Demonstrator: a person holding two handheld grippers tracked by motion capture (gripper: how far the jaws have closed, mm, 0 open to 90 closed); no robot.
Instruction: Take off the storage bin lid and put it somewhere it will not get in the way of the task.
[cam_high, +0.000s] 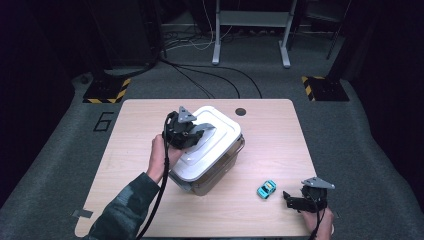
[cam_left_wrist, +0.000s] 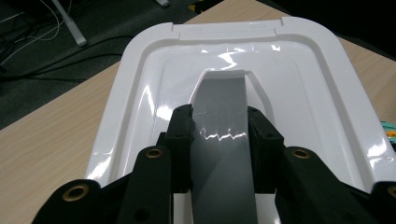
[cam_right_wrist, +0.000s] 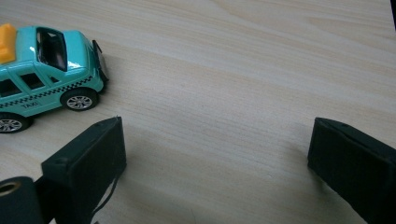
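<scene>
We see a light wooden table (cam_high: 280, 130) from above, with a clear plastic storage box (cam_high: 212, 162) sitting near its middle, turned at an angle. The box wears a white lid (cam_left_wrist: 327, 88) with a grey handle (cam_left_wrist: 222, 140) set into a recess along its centre. Our left gripper (cam_left_wrist: 219, 126) rests on top of the lid, its black jaws closed in against the two sides of that grey handle, so it appears to have a grip on it. Our right gripper (cam_right_wrist: 212, 154) waits near the table's near right corner, jaws spread wide and holding nothing. Just to its left stands a small teal toy taxi (cam_right_wrist: 44, 74), apart from the jaws. We judge the step in hand to be lifting the lid off; next, a steady upward pull, with the taxi probably to follow into the box.
</scene>
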